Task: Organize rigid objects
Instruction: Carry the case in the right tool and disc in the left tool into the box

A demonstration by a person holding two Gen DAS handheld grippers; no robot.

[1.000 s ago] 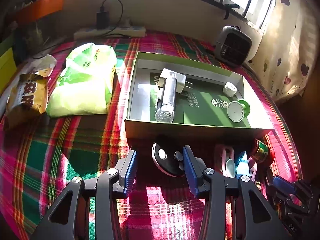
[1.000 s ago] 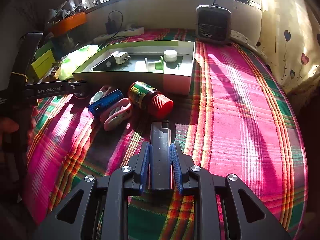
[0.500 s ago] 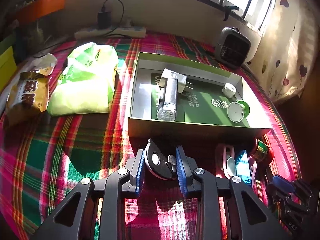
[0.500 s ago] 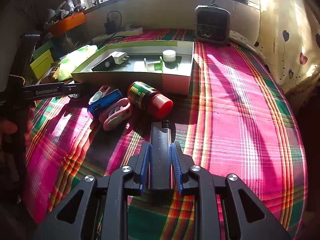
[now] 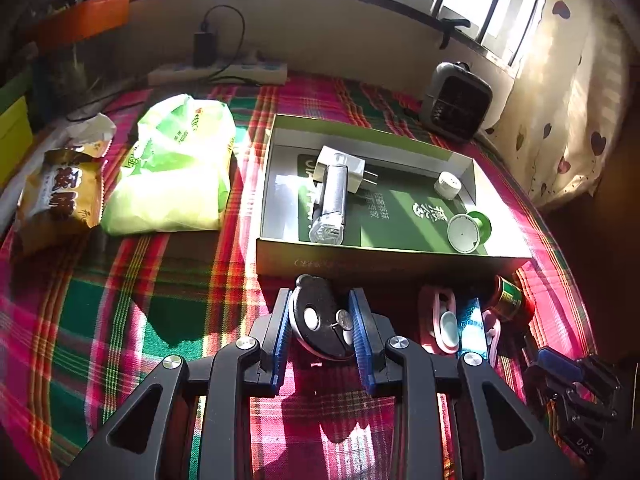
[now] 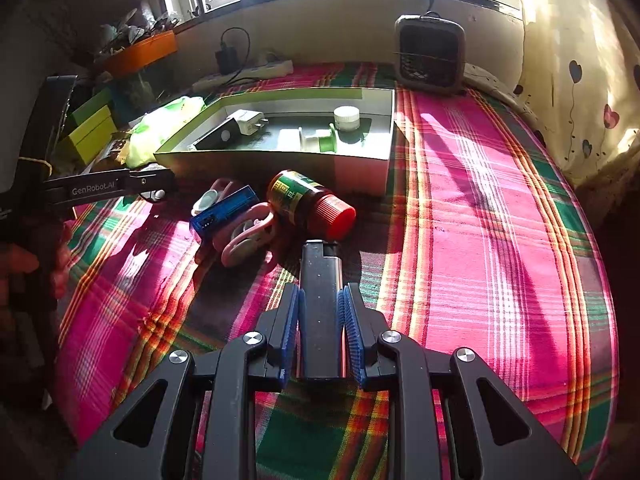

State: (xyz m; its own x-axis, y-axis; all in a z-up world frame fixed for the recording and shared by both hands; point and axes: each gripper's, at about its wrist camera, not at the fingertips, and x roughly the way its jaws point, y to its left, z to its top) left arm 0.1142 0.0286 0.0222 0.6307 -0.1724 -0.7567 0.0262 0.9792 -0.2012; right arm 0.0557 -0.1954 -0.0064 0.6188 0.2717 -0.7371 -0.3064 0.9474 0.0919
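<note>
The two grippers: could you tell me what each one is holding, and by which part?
The left gripper clamps a round black disc across its opposite edges. The right gripper grips a black lighter by its long sides, near the bottom end.

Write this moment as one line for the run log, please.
left gripper: shut on black disc | right gripper: shut on black lighter | box: ahead

- Plaid tablecloth (image 6: 480,216): woven cloth, matt.
- Box (image 5: 360,258): smooth cardboard.
- Green bag (image 5: 176,172): glossy thin plastic.
- Bottle cap (image 6: 334,216): ribbed red plastic.
- Gripper pads (image 5: 358,336): ridged blue, rubbery-looking.
- Black disc (image 5: 320,320): glossy plastic.
</note>
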